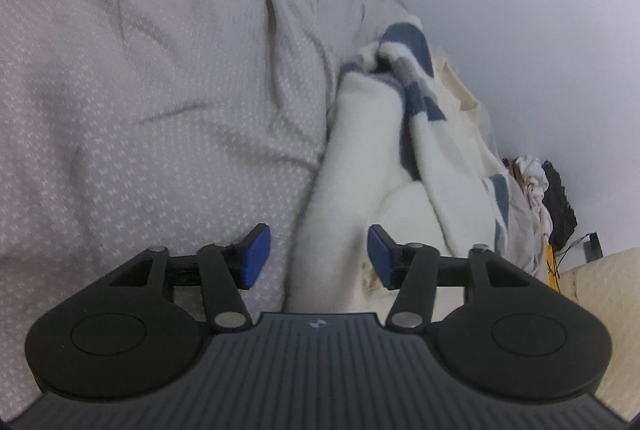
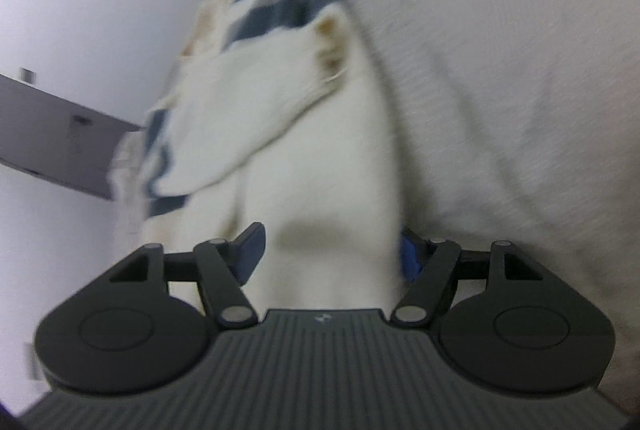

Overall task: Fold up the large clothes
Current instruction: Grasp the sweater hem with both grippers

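A white fleecy garment (image 1: 360,166) with slate-blue bands lies bunched in a long, loose heap on a bed covered with a grey patterned sheet (image 1: 140,90), close to the wall. Its plain white part runs lengthwise in thick rolled folds; the blue-banded part is crumpled at the far end and along the wall side. From the other side, the same garment (image 2: 304,134) shows a turned-up corner with yellowish marks, blurred.

No readable text, label, brand or number anywhere; only a small round emblem, too tiny to make out, on each gripper body
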Motion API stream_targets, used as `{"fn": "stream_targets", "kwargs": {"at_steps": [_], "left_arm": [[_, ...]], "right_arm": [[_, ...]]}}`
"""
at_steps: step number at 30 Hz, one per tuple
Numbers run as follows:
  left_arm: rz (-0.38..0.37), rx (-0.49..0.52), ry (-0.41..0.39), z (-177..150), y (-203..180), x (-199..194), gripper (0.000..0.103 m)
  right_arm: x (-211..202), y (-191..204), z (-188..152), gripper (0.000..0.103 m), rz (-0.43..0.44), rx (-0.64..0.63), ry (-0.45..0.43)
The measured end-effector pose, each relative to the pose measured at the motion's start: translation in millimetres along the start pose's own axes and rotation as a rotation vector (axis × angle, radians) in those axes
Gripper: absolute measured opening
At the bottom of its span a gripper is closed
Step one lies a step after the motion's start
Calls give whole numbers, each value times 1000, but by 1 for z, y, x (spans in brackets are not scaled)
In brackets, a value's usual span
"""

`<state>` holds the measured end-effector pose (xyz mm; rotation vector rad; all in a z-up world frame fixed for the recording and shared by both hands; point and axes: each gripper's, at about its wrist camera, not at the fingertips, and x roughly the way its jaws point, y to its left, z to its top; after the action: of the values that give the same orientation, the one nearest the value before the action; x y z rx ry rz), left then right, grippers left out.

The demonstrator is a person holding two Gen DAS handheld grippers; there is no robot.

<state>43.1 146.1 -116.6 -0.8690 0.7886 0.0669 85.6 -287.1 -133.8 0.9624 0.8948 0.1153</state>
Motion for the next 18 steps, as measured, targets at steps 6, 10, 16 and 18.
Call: {"fn": "stream_targets", "kwargs": {"at_steps": [6, 10, 16, 18], "left_arm": [[-17, 33, 10, -3, -7, 5, 69], [-107, 36, 9, -4, -11, 1, 68], [-243, 50, 32, -7, -20, -2, 68], [-202, 61, 46, -10, -22, 4, 68]], "right_arm": [[-10, 11, -3, 70, 171, 29, -27], [-17, 19, -1, 70, 310, 39, -45], [-19, 22, -2, 70, 343, 34, -38], [-15, 18, -2, 69, 315, 48, -26]]}}
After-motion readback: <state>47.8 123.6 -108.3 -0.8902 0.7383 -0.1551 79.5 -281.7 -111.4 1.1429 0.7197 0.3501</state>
